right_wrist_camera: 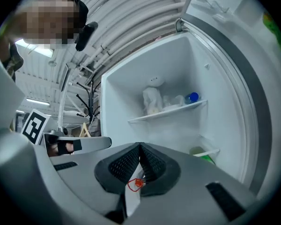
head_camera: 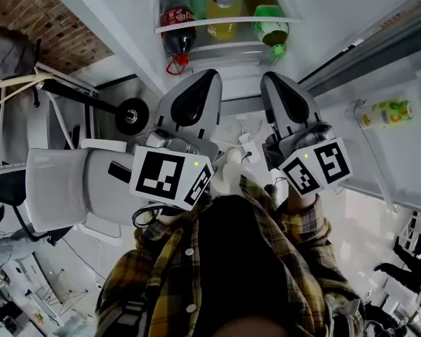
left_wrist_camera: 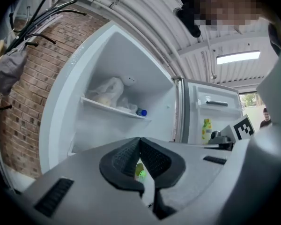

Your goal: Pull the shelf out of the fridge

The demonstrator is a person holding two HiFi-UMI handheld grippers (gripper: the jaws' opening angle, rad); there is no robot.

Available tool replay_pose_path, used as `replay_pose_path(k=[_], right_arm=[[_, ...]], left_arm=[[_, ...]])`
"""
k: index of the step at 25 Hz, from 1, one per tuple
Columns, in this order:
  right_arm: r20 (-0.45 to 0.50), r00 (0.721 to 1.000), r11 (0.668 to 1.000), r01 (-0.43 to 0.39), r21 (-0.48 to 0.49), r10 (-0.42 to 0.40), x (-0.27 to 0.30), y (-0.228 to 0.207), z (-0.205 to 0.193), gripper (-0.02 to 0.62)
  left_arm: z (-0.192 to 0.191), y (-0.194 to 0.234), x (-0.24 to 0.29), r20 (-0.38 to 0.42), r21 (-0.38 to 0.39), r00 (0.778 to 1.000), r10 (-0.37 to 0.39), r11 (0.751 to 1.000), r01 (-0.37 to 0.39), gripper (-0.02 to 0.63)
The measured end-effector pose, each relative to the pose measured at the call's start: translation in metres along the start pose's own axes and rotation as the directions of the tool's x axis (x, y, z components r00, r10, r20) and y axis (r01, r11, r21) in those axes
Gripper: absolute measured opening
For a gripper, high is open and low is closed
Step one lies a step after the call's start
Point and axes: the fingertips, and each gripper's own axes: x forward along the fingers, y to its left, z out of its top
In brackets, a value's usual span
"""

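Fridge is standing open, white inside, door swung out to the right and carrying a yellow-green bottle in its rack. The shelf is sitting in place inside the fridge: a flat clear panel with a white front strip, running across the cavity from wall to wall, level. It is carrying a cola bottle lying with its red-capped neck hanging over the front strip, a yellow bottle in the middle and a green bottle on the right, also poking over the edge. Left hand-held gripper is pointing at the fridge, jaws pressed together with nothing between them, tip short of the shelf and not touching it. Right hand-held gripper is doing the same just beside it, jaws together and empty, also clear of the shelf. The gripper views are looking higher into the cavity: an upper shelf is showing there, thin and white-edged, holding a white bag and a blue-capped bottle. A brick wall is standing to the left of the fridge. The person's plaid shirt is filling the bottom of the head view.
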Motion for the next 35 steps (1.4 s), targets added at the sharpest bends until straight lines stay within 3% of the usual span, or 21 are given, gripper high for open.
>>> replay_pose_path(k=[7,18,35], right_arm=[[0.000,0.994,0.994,-0.113,0.009,0.113,0.021,-0.042,0.013,0.018],[-0.044,0.981,0.980,-0.185,0.068,0.188,0.060,-0.053,-0.005,0.017],[0.007,0.998,0.995,-0.060,0.082,0.059,0.141,-0.050,-0.002,0.017]], left_arm=[[0.002,0.000,0.038,0.032,-0.006,0.993,0.113,0.994,-0.112,0.003],[-0.011,0.031,0.056,-0.011,-0.038,0.978,0.211,0.977,-0.211,0.003],[0.000,0.087,0.101,-0.022,-0.014,0.999,0.033,0.999,-0.034,0.003]])
